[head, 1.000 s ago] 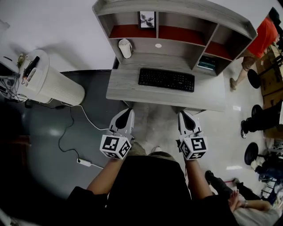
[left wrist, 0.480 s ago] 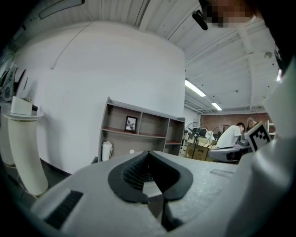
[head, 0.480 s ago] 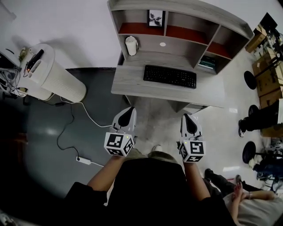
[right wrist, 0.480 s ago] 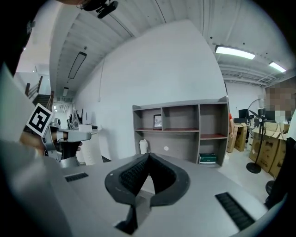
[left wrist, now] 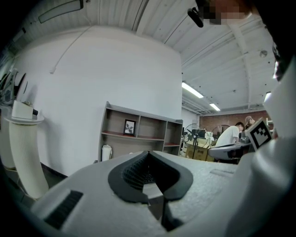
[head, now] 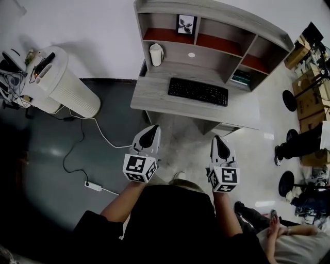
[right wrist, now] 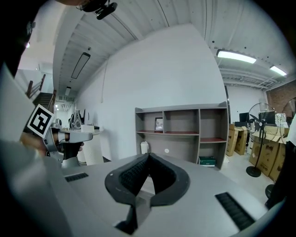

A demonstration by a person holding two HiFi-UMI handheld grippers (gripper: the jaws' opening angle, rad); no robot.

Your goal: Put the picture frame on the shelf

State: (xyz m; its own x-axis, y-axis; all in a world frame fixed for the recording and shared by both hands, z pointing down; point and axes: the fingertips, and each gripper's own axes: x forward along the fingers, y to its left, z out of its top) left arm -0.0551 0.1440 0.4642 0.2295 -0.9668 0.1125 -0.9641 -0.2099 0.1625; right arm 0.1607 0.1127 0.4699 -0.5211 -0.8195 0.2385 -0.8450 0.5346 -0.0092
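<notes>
A white air purifier (head: 67, 93) stands on the floor at left. The left gripper (head: 151, 130) and right gripper (head: 219, 139), both closed and empty, hover short of the worktop (head: 154, 98) and its keyboard (head: 198, 91). Well apart from them, the picture frame (head: 185, 24) stands upright in the upper left compartment of the shelf (head: 216, 10).

**No writing can be read**

The only print is the black-and-white square markers on the cubes of the left gripper (head: 151, 129) and the right gripper (head: 219, 139). These are patterns, not letters or numbers. The key legends on the keyboard (head: 198, 92) and the print in the picture frame (head: 185, 24) are too small to read.
</notes>
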